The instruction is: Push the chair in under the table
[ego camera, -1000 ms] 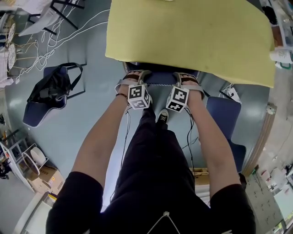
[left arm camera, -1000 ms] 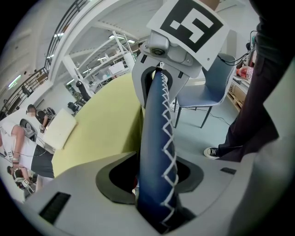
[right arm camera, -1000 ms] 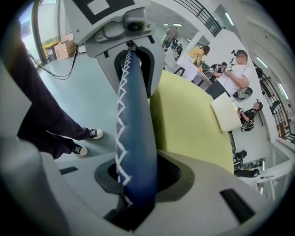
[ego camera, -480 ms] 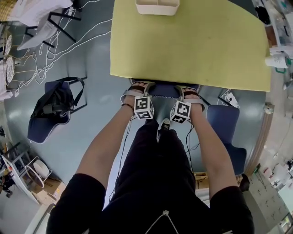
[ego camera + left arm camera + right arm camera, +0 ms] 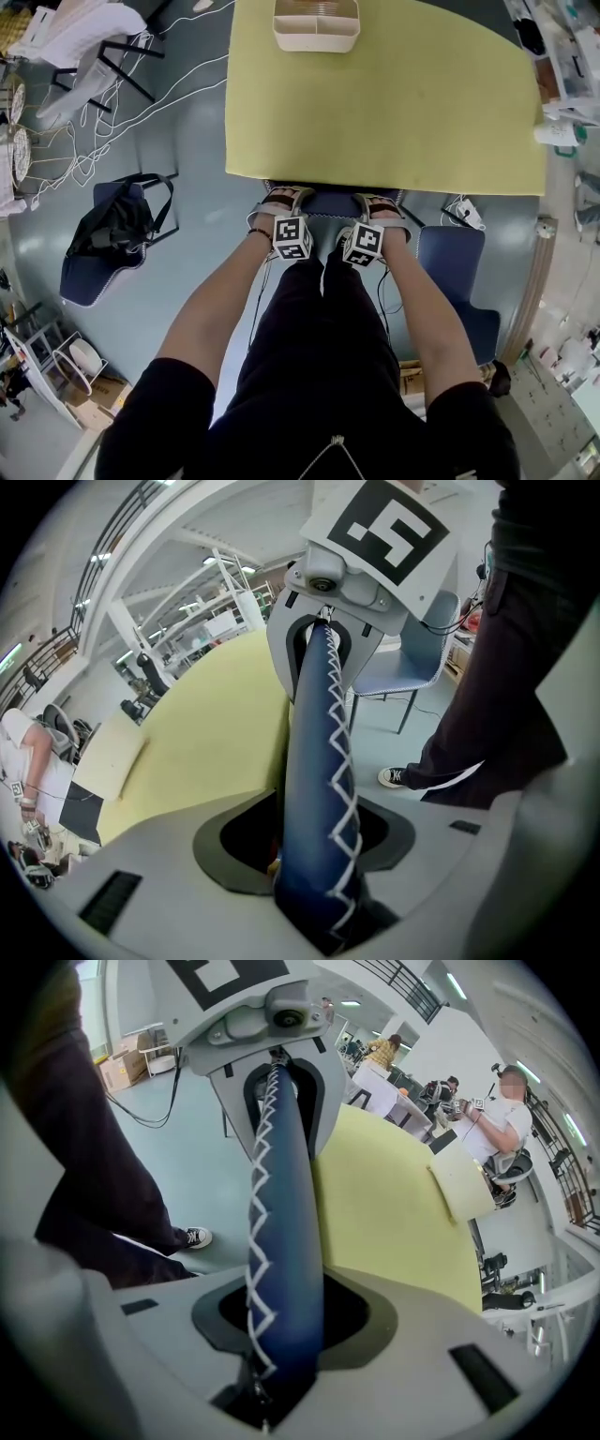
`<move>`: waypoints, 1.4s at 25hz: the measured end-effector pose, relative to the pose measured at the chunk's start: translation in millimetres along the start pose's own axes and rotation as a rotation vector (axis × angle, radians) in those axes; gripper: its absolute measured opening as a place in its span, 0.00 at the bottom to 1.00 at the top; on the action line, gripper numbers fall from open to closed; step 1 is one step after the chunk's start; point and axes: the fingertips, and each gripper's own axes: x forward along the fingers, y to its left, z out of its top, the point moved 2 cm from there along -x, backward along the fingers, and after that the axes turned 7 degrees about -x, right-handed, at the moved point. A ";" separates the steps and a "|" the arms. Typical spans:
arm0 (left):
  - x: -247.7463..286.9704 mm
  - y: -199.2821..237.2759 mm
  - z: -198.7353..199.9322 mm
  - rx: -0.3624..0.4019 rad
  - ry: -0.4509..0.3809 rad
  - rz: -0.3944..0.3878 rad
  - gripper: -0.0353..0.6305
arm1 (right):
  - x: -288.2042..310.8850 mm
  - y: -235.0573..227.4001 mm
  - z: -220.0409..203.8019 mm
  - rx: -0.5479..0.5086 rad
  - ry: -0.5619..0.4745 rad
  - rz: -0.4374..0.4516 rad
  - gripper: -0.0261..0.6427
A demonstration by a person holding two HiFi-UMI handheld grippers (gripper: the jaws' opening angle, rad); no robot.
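The blue chair's backrest (image 5: 330, 202), edged with white zigzag stitching, shows just in front of the yellow table's near edge (image 5: 394, 184), its seat hidden beneath. My left gripper (image 5: 281, 201) clasps the backrest's top edge near its left end and my right gripper (image 5: 377, 202) near its right end. In the left gripper view the padded edge (image 5: 319, 789) runs through the left gripper (image 5: 309, 855) towards the right gripper (image 5: 323, 639). The right gripper view mirrors this: backrest (image 5: 286, 1241), right gripper (image 5: 281, 1335). Both sets of jaws have just been opening slightly, backrest still between them.
A white tray (image 5: 317, 23) stands at the table's far edge. A second blue chair (image 5: 459, 272) is on my right, and another with a black bag (image 5: 112, 230) on my left. White cables (image 5: 112, 103) lie on the floor at the far left. My legs are right behind the chair.
The head view has tilted up, so more of the table and the white tray show. Both grippers stay on the backrest, close to the table edge.
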 end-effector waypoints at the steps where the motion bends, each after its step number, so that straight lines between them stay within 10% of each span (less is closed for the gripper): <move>1: 0.4 -1.2 -2.1 0.001 0.017 -0.010 0.33 | 0.9 1.8 0.4 0.007 0.000 0.018 0.23; 8: -9.4 -4.9 -19.9 0.025 0.221 -0.054 0.33 | -13.8 3.6 -1.0 0.059 0.040 0.168 0.25; 15: -67.0 -7.9 -27.9 -0.068 0.252 -0.019 0.33 | -72.0 -0.3 9.8 0.138 -0.011 0.237 0.26; 24: -131.3 -7.9 9.3 -0.296 0.124 0.089 0.11 | -144.6 -24.8 31.4 0.345 -0.161 0.161 0.08; 35: -189.8 44.5 86.3 -0.577 -0.187 0.223 0.07 | -225.6 -101.7 33.3 0.647 -0.383 -0.104 0.06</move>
